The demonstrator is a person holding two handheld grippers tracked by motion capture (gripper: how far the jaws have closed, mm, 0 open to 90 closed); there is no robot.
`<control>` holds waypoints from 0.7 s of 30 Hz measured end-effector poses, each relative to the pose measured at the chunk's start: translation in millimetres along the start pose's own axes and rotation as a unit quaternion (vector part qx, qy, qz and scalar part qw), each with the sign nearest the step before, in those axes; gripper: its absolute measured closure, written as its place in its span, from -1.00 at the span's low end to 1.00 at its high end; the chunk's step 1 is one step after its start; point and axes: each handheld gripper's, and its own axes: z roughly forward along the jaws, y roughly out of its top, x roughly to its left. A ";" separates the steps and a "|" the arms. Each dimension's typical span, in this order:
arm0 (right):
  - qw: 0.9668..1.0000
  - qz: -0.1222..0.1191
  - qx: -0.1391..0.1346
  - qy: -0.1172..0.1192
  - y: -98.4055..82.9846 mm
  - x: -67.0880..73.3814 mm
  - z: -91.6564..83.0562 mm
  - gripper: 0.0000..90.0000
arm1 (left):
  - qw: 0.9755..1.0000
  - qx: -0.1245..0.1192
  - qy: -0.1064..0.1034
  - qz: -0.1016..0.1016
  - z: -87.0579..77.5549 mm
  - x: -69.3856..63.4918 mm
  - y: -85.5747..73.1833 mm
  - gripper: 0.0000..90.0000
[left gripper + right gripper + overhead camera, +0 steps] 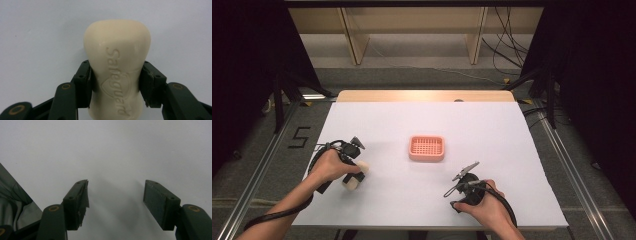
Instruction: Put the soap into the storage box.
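The left claw (116, 82) is clamped on a cream Safeguard soap bar (117, 65) on the white desk (422, 200); the right claw (116, 202) stands apart, holding nothing.

A: What is the thing in work here?

B: A bar of soap (117, 67), cream-coloured, rounded at its ends and narrower at the waist. The word "Safeguard" and a shield are pressed into its upper face.

A: Where does it lie?

B: On the white bench (492, 130), toward 8 o'clock from the centre, near the left edge. It is clamped at the waist from both sides.
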 end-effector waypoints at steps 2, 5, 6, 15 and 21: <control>1.000 0.000 0.000 -0.001 -0.1 -0.1 -0.4 -0.17 | 1.000 -0.011 0.000 0.002 -0.7 -0.1 -0.8 0.09; 1.000 0.003 0.001 0.000 -0.1 0.4 -0.3 -0.17 | 1.000 -0.013 0.000 0.010 -2.7 -0.1 -1.4 0.09; 1.000 0.009 0.002 0.002 -0.2 1.5 -0.1 -0.17 | 1.000 -0.013 0.000 0.007 -3.6 -1.0 -1.3 0.09; 1.000 -0.004 -0.002 -0.003 -0.2 0.0 0.8 -0.17 | 0.999 -0.047 -0.006 0.011 -8.4 -8.2 -1.5 0.09; 1.000 -0.015 -0.006 -0.011 -0.3 -2.2 0.1 -0.17 | 0.997 -0.072 -0.009 0.034 -10.3 -15.1 -0.2 0.09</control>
